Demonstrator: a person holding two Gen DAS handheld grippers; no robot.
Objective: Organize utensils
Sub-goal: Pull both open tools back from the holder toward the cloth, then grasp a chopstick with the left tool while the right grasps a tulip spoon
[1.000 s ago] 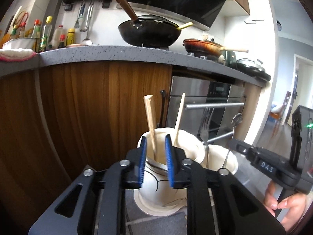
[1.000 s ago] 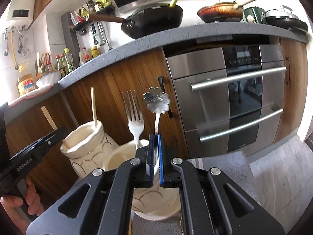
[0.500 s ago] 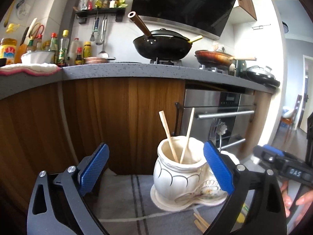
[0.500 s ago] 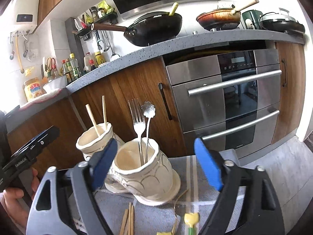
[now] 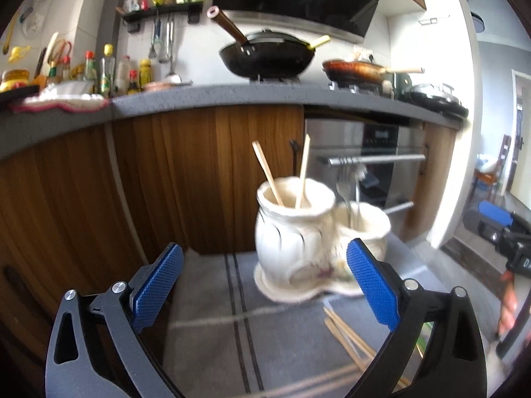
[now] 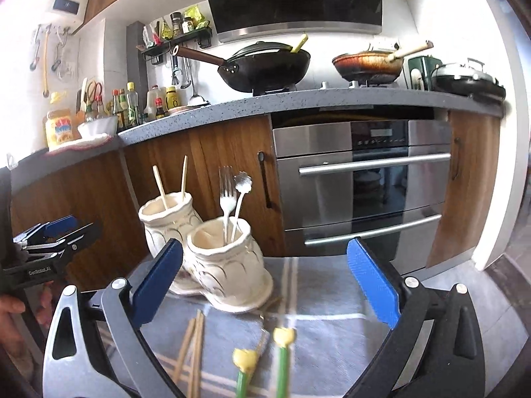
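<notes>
A cream ceramic double-pot holder (image 5: 295,235) (image 6: 225,262) stands on a grey striped cloth (image 5: 205,301). Two wooden chopsticks (image 5: 267,174) (image 6: 161,187) lean in one pot. A fork (image 6: 227,192) and a flower-ended spoon (image 6: 243,184) stand in the other pot. My left gripper (image 5: 265,255) is open, a little back from the holder, and holds nothing. My right gripper (image 6: 265,245) has its jaws opening wide, with nothing between them; the holder sits just beyond its left finger. More loose chopsticks (image 5: 348,335) (image 6: 192,348) lie on the cloth.
Two green-handled utensils with yellow tops (image 6: 262,361) lie on the cloth near my right gripper. Wooden cabinets (image 5: 199,179) and a steel oven (image 6: 365,192) rise right behind the holder, under a counter with pans (image 6: 265,66). A hand (image 6: 13,305) holds the other gripper at the left.
The left gripper was closed around a chopstick and the right was shut on the spoon handle above the pots. Both have let go, opened wide and drawn back from the holder.
</notes>
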